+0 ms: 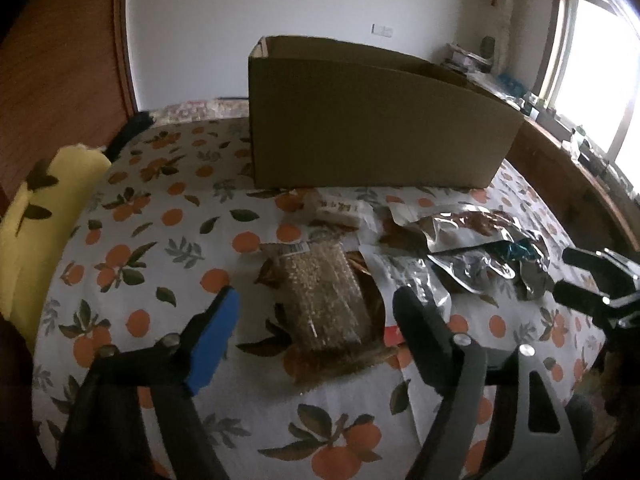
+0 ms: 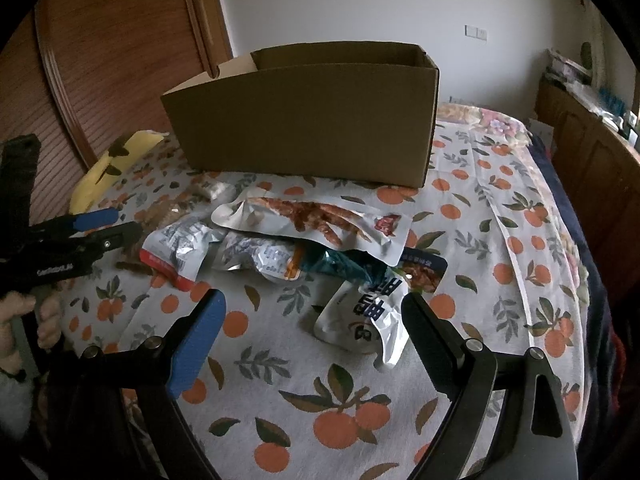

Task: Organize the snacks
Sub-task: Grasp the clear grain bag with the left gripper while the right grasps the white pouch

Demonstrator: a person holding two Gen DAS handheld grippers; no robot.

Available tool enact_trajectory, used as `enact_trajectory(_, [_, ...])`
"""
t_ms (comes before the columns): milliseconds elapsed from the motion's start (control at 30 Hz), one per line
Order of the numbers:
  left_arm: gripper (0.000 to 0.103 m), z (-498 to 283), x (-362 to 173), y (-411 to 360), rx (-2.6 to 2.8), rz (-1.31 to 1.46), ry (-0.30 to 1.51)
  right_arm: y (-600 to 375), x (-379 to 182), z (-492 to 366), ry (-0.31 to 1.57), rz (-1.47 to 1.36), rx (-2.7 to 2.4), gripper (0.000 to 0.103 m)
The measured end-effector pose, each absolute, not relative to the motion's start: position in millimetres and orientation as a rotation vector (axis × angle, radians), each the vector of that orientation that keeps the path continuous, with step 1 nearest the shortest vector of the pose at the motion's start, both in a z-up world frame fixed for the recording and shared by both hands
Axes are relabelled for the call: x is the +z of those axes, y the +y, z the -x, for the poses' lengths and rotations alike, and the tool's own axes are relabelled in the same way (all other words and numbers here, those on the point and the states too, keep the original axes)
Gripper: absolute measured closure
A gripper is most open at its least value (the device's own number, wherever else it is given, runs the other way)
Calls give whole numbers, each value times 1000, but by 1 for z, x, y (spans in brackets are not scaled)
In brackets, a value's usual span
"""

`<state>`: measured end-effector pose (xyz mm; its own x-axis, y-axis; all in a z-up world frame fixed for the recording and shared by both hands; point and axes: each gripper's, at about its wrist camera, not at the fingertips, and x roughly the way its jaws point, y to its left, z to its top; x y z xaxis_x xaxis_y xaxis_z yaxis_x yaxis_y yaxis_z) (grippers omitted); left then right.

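Surface: we saw a bed sheet [image 2: 352,392] printed with oranges and leaves carrying everything; a yellow pillow [image 1: 44,216] lay at its far left edge

Box: we saw an open cardboard box [image 1: 360,120] standing upright at the back of the sheet, behind the snacks; its inside was hidden from both views

Snacks: we saw them lying loose on the sheet in front of the box; a clear packet of brown grainy snack [image 1: 324,296] lay flat nearest the left side; a small white packet [image 1: 340,212] sat just in front of the box; a long white pouch with red-brown printing [image 2: 316,220] lay over a heap of crumpled foil pouches [image 2: 256,256]; a white pouch with large dark characters [image 2: 368,312] lay nearest the right side

Left hand-held gripper [image 1: 316,312]: we saw it released, its jaws apart above the clear packet, one on either side of it, pads not pressing on it

Right hand-held gripper [image 2: 312,320]: we saw it released, jaws wide, nothing gripped; the white pouch with dark characters lay between and just beyond its fingertips, by the black right finger
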<state>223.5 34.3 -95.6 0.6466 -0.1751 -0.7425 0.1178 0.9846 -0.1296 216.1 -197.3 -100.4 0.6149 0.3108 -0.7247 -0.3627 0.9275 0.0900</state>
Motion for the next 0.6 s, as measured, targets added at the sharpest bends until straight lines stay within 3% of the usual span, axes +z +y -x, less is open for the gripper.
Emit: enact_trajectory(600, [27,-261,-112,28,-210,149,967,-209,-102,-227,819,17,397,12])
